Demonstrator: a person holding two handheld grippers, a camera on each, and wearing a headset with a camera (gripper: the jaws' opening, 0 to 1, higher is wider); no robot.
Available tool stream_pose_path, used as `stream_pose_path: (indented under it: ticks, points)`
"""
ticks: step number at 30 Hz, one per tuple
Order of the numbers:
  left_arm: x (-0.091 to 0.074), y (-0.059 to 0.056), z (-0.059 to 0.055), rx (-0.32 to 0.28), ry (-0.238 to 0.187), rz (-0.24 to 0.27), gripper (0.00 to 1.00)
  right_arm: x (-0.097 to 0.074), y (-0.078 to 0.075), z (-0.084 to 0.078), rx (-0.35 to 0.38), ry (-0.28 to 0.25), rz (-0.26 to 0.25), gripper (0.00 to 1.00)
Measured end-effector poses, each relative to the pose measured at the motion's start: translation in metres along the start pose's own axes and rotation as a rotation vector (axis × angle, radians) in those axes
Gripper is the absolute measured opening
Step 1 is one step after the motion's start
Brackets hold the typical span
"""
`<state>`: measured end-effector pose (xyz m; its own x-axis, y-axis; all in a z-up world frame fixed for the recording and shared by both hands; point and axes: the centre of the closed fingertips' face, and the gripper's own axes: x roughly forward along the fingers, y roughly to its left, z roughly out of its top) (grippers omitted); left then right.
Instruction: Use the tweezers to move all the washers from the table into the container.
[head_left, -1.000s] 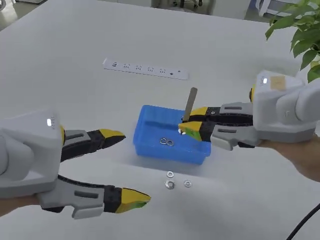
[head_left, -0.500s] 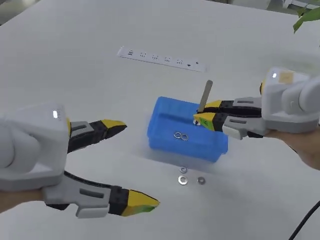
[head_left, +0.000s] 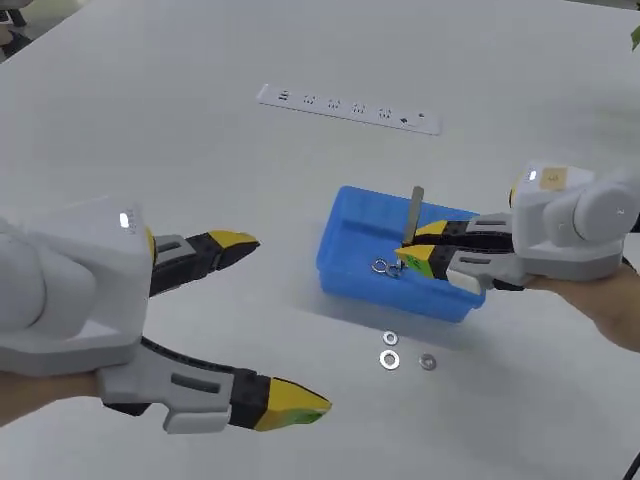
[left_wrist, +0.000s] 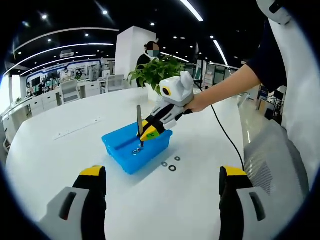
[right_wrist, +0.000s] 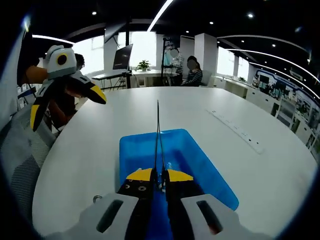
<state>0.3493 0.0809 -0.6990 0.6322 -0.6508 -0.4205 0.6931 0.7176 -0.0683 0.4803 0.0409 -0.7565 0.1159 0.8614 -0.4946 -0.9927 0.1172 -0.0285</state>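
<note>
Blue container (head_left: 375, 296) sits under the right gripper (head_left: 412, 257), pinched on upright tweezers (head_left: 413, 215); three washers (head_left: 390, 360) just outside on open table (head_left: 200, 150); left gripper (head_left: 280, 322) spread wide.

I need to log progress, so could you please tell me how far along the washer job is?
Done: at least one washer lies in the blue container. In hand: the right claw is shut on the tweezers, tips down in the container. Remaining: three washers on the table; left claw open.
</note>
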Motion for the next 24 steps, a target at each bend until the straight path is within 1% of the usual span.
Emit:
stream_pose_path:
  ticks: [3,7,11,14,19,24]
  points:
    - [0.000,-0.001,0.000,-0.002,0.003,0.000,0.99,0.001,0.001,-0.002,-0.002,0.003,0.005,0.10]
    - [0.003,-0.006,-0.001,-0.005,0.014,-0.009,0.99,0.002,0.003,-0.004,0.003,0.001,0.012,0.10]
    - [0.004,-0.009,-0.002,-0.006,0.023,-0.017,0.99,0.002,0.004,-0.004,-0.004,0.001,0.014,0.10]
    - [0.003,-0.011,-0.001,-0.010,0.023,-0.029,0.95,0.002,0.005,-0.005,-0.005,0.001,0.012,0.10]
    - [0.003,-0.010,-0.002,-0.009,0.029,-0.034,0.96,0.001,0.003,-0.004,0.006,0.001,0.008,0.10]
    - [0.004,-0.010,0.000,-0.001,0.026,-0.033,0.96,0.000,0.003,-0.002,0.012,-0.004,0.008,0.11]
